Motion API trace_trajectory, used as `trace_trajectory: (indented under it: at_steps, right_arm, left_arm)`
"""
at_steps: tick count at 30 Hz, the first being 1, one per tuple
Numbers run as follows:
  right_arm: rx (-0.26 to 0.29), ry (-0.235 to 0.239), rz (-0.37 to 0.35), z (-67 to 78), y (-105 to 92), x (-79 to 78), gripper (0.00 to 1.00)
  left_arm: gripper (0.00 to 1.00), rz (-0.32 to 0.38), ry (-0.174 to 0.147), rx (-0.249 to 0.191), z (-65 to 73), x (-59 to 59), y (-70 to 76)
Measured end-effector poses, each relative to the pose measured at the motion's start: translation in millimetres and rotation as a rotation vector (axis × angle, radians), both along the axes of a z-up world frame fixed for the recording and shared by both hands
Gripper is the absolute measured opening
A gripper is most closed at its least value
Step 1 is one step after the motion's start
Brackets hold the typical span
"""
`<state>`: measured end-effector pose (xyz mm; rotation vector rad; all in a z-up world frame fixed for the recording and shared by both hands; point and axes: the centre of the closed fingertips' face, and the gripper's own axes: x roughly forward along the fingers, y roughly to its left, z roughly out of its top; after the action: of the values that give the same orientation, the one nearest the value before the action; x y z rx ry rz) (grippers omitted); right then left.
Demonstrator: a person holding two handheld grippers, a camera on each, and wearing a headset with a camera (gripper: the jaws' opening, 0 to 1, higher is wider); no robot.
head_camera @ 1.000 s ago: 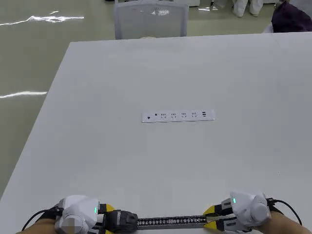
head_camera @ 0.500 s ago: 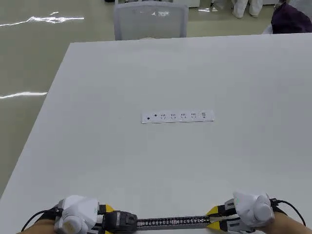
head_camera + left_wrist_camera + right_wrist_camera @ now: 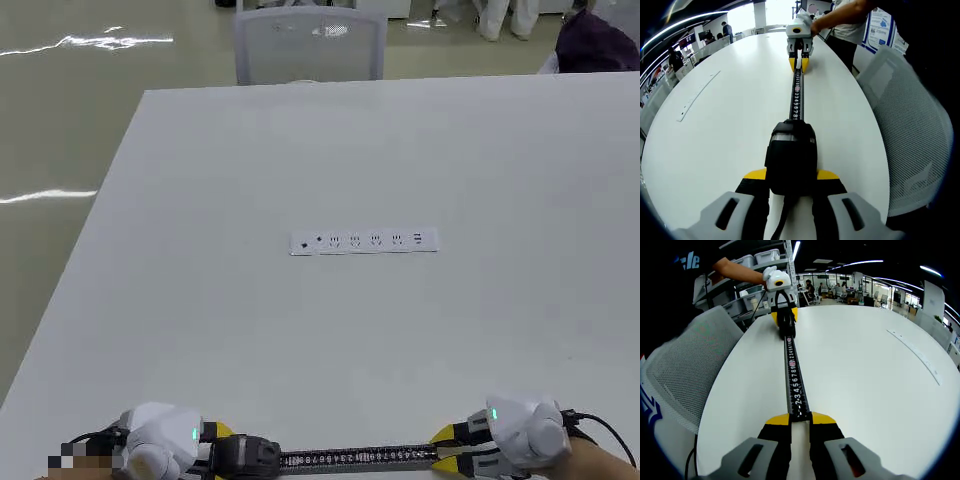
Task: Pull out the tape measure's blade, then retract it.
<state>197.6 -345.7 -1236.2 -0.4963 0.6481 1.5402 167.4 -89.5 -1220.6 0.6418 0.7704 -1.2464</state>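
Left gripper (image 3: 226, 453) sits at the bottom left of the head view, with its jaws clamped on the sides of the black case (image 3: 791, 155). In the left gripper view the yellow tips press on both flanks of the case, which sits between them with its mouth pointing away. Right gripper (image 3: 447, 456) is at the bottom right of the head view, facing the left one. Its jaws are pinched together on the free end of the blade (image 3: 794, 375), and in the right gripper view the yellow tips meet over the tip of the blade. The blade is pulled out, black with white numbers. It runs straight from the case mouth to the right gripper, parallel to the near edge of the white table (image 3: 300, 150) and low over it. Cannot tell if it touches the surface. Both grippers are well apart, one at each end of the blade. Each gripper view shows the other gripper at the far end of the blade, with a hand behind it. A white strip (image 3: 365, 240) with sockets lies flat mid-table, well apart from the grippers and parallel to the blade. A grey mesh chair (image 3: 310, 45) stands at the far edge of the table. Beyond it is shiny floor, with people at the back of the room.
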Motion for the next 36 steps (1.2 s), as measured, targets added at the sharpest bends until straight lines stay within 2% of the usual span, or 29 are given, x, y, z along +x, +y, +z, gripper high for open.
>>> trace_trajectory:
  at_steps: [20, 36]
  right_arm:
    - [-0.009, -0.002, -0.018, 0.7, -11.7, 1.4, 0.11]
    - [-0.047, -0.023, -0.017, -2.2, -13.1, 3.0, 0.12]
  left_arm:
    - [0.29, -0.002, 0.001, 0.003, -0.2, 0.0, 0.7]
    - [0.29, -0.005, 0.007, -0.007, 0.2, 1.2, -3.1]
